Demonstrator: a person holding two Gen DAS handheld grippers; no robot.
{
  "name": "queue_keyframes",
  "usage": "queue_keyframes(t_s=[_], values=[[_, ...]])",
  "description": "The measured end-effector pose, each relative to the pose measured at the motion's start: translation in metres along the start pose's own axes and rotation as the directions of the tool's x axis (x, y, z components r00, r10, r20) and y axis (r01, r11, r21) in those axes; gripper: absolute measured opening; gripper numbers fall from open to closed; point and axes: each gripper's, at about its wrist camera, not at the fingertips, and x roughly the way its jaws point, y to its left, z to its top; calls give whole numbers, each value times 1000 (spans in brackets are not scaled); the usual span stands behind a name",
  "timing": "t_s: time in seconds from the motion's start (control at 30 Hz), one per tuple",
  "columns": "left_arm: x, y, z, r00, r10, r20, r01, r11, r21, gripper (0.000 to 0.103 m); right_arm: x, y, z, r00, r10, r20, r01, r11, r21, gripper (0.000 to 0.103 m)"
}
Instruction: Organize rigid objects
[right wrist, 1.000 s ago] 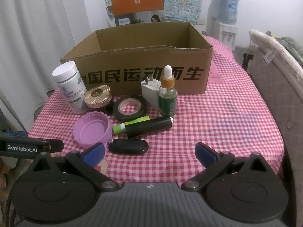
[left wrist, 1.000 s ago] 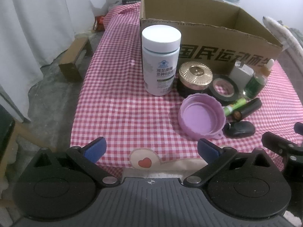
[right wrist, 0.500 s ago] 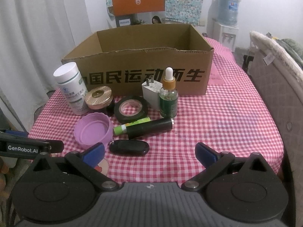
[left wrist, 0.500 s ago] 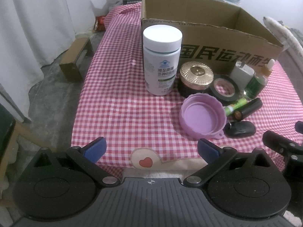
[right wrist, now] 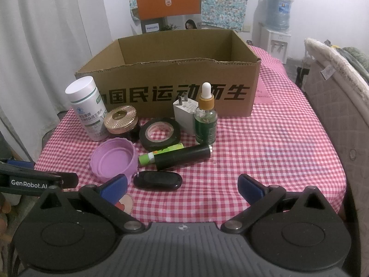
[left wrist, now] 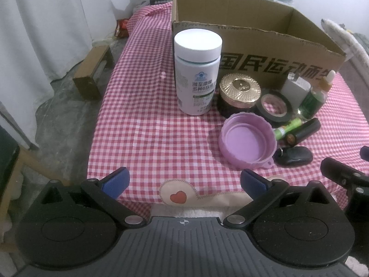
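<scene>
An open cardboard box [right wrist: 175, 92] stands at the back of the checked table; it also shows in the left wrist view [left wrist: 265, 43]. In front of it stand a white pill bottle [left wrist: 196, 71], a gold-lidded jar [left wrist: 239, 97], a black tape roll [right wrist: 159, 133], a white charger [right wrist: 184, 115] and a green dropper bottle [right wrist: 206, 117]. Nearer lie a purple lid [right wrist: 113, 159], a green tube [right wrist: 161, 153], a black cylinder [right wrist: 184, 157] and a black key fob [right wrist: 158, 181]. My left gripper [left wrist: 184, 182] and my right gripper [right wrist: 182, 188] are open and empty at the table's front edge.
The table has a red-and-white checked cloth [right wrist: 265, 147]. A padded chair back [right wrist: 341, 97] stands to the right. A low wooden stool [left wrist: 92, 69] sits on the floor to the left, by white curtains [left wrist: 46, 23]. A Philips box [right wrist: 168, 11] stands behind the cardboard box.
Both grippers have drifted slightly; the views shift a little. No object has moved and both grippers stay open.
</scene>
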Motion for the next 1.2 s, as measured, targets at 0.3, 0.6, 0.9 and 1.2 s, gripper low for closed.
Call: queue_keyframes(t_s=[0.3, 0.6, 0.9, 1.2], values=[[0, 1, -1, 1000, 1, 1, -1, 1000, 0, 103, 0, 1, 0, 1000, 4, -1, -4, 1000, 0, 103], [-1, 4, -2, 1000, 4, 0, -4, 1000, 0, 103, 1, 1, -1, 1000, 4, -2, -4, 1000, 1, 103], [-1, 5, -2, 1000, 8, -5, -8, 1000, 2, 103, 1, 1, 0, 1000, 6, -3, -6, 1000, 1, 103], [4, -1, 1, 1000, 16, -19, -16, 1000, 10, 103, 3, 3, -1, 1000, 10, -5, -10, 1000, 3, 103]])
